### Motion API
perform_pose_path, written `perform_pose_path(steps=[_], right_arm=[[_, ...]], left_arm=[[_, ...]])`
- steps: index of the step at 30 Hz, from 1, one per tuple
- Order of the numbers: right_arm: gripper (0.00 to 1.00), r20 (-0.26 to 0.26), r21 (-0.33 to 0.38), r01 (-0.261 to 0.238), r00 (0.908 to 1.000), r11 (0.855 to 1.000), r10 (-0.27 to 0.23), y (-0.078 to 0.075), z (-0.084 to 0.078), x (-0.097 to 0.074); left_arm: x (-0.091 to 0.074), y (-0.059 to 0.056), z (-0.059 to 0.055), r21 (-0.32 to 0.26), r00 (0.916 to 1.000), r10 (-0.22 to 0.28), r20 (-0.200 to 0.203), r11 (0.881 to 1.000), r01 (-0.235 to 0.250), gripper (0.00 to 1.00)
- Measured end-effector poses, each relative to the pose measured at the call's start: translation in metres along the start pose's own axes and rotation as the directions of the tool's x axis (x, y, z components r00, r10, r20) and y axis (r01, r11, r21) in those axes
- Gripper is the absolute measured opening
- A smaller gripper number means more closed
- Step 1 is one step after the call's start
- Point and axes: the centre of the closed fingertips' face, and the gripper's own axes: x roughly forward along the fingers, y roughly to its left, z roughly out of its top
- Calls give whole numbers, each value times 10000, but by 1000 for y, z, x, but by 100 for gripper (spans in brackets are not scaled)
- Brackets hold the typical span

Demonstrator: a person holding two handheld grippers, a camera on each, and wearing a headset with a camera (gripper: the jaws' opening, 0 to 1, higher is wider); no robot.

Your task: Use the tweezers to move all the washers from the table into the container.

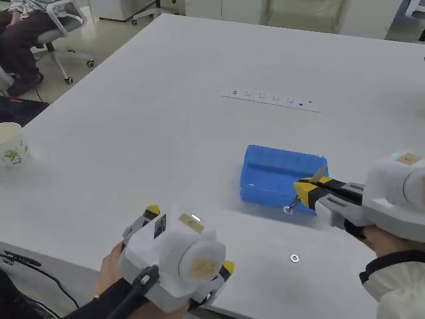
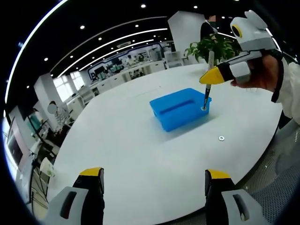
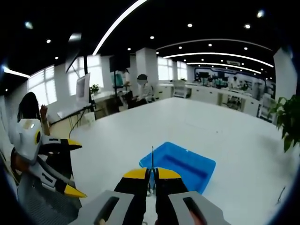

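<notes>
A blue container [image 1: 279, 169] stands on the white table [image 1: 166, 119], also seen as the blue container [image 2: 180, 108] [image 3: 183, 165]. My right gripper [image 1: 307, 188] [image 3: 151, 176] is shut on thin tweezers [image 1: 295, 199] [image 2: 206, 96] [image 3: 152, 161] that point down at the container's near right corner. A small washer [image 1: 288, 210] [image 2: 204, 108] hangs at the tweezer tips, right by that corner's rim. Another washer [image 1: 294, 258] [image 2: 221, 138] lies on the table in front of the container. My left gripper [image 1: 190, 239] [image 2: 154, 187] is open and holds nothing, near the table's front edge.
A paper cup [image 1: 10, 145] stands at the far left of the table. A strip of power sockets [image 1: 271, 99] is set into the table behind the container. An office chair [image 1: 56, 26] with a seated person is beyond the far left corner.
</notes>
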Motion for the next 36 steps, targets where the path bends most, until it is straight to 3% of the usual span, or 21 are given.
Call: perform_pose_path(steps=[5, 15, 25, 30, 36], right_arm=[[1, 144, -134, 206, 9997, 9997, -204, -7, 10, -1], [2, 408, -340, 751, 9964, 9966, -737, -25, 23, 15], [2, -10, -804, 1030, 9946, 9914, -1034, -38, 5, 39], [2, -215, -478, 1008, 9946, 9938, -1019, -43, -5, 45], [2, -409, -898, 863, 9951, 9922, -902, -41, -15, 56]], left_arm=[[0, -3, 2, 64, 9999, -96, 98, 9999, 95, 91], [0, -2, 2, 43, 9999, -33, 134, 10000, 32, 90], [0, 2, 0, 30, 9999, 149, 39, 9999, -149, 89], [0, 2, -1, 7, 9998, 194, 54, 9998, -194, 88], [1, 4, -1, -75, 9997, 252, 63, 9997, -252, 88]])
